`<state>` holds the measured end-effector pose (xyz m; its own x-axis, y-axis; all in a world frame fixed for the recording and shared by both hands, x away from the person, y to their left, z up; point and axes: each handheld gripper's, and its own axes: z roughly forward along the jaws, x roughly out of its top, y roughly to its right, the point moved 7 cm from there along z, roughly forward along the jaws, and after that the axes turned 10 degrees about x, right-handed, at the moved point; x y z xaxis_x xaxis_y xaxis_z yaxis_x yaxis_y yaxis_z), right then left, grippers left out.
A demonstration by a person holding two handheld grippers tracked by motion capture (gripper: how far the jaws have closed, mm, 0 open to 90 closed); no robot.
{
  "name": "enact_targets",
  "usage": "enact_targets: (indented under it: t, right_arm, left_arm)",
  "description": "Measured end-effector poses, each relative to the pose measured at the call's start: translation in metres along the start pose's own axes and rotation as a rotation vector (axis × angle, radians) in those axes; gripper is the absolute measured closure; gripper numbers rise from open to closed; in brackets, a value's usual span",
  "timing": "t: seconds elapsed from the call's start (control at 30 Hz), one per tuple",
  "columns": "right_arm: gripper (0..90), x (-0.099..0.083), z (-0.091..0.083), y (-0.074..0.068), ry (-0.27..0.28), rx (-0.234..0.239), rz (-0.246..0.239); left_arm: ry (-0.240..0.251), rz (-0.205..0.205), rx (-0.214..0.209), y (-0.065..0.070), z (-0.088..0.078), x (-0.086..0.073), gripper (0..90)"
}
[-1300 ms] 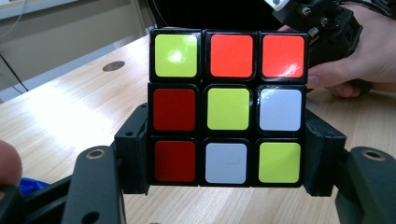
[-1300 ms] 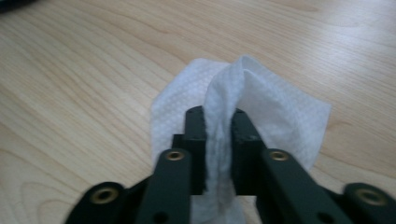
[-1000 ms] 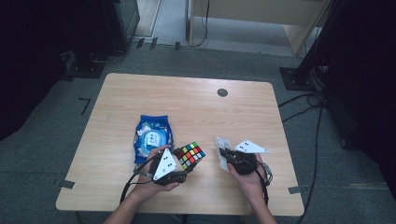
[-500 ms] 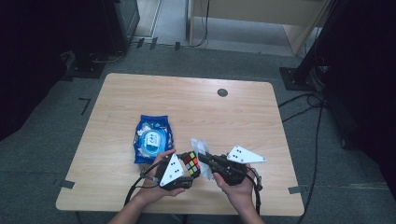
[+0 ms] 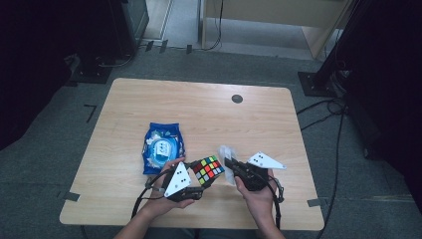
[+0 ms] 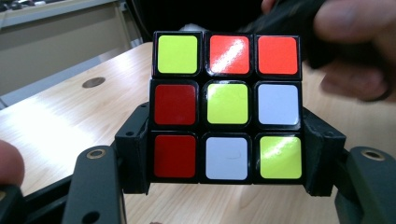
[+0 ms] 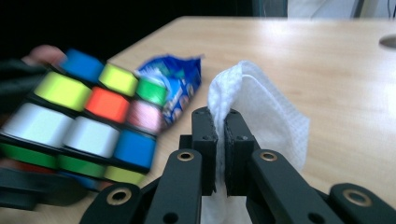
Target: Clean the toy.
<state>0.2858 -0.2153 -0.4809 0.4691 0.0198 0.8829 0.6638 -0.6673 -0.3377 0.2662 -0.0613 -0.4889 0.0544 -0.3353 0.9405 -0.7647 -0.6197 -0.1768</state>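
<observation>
A scrambled puzzle cube is clamped between the black jaws of my left gripper, held above the table's front edge. My right gripper is shut on a folded white wipe, its tip just right of the cube. The wipe sticks up past the closed pads. A hand holds each gripper from below.
A blue wipe packet lies on the wooden table left of centre. A round cable hole sits near the far edge. Cables and dark stands surround the table on the grey floor.
My right gripper has moved left and slightly up with the wipe, closing in on the cube. The left gripper with the cube has stayed put.
</observation>
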Motion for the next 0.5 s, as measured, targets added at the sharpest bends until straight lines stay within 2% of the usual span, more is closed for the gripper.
enact_targets:
  t: [0.03,0.07,0.1,0.2,0.27,0.3,0.37,0.5]
  right_arm:
    - [86.3,0.000,0.000,0.000,0.000,0.000,0.000]
    - [86.3,0.012,-0.007,-0.013,0.049,0.031,-0.029]
    - [86.3,0.015,-0.009,-0.016,0.060,0.042,-0.041]
    - [86.2,0.030,-0.015,-0.045,0.116,0.136,-0.096]
    - [86.2,0.034,-0.015,-0.060,0.122,0.172,-0.136]
    - [86.2,0.034,-0.014,-0.064,0.116,0.180,-0.139]
    - [86.2,0.032,-0.011,-0.065,0.115,0.187,-0.132]
    - [86.2,0.024,-0.007,-0.054,0.105,0.186,-0.071]
  left_arm:
    - [0.000,0.000,0.000,0.000,0.000,0.000,34.1]
    - [-0.013,0.006,0.006,0.000,0.001,-0.003,34.1]
    - [-0.017,0.004,0.004,0.000,0.003,-0.004,34.1]
    - [-0.020,0.008,-0.003,0.004,0.005,-0.005,34.1]
    - [-0.016,0.012,-0.010,0.007,0.004,-0.003,34.1]
    - [-0.012,0.015,-0.009,0.008,0.004,-0.002,34.1]
    - [-0.002,0.010,-0.010,0.008,0.003,0.000,34.1]
    - [0.009,-0.003,-0.012,0.006,0.000,0.003,34.1]
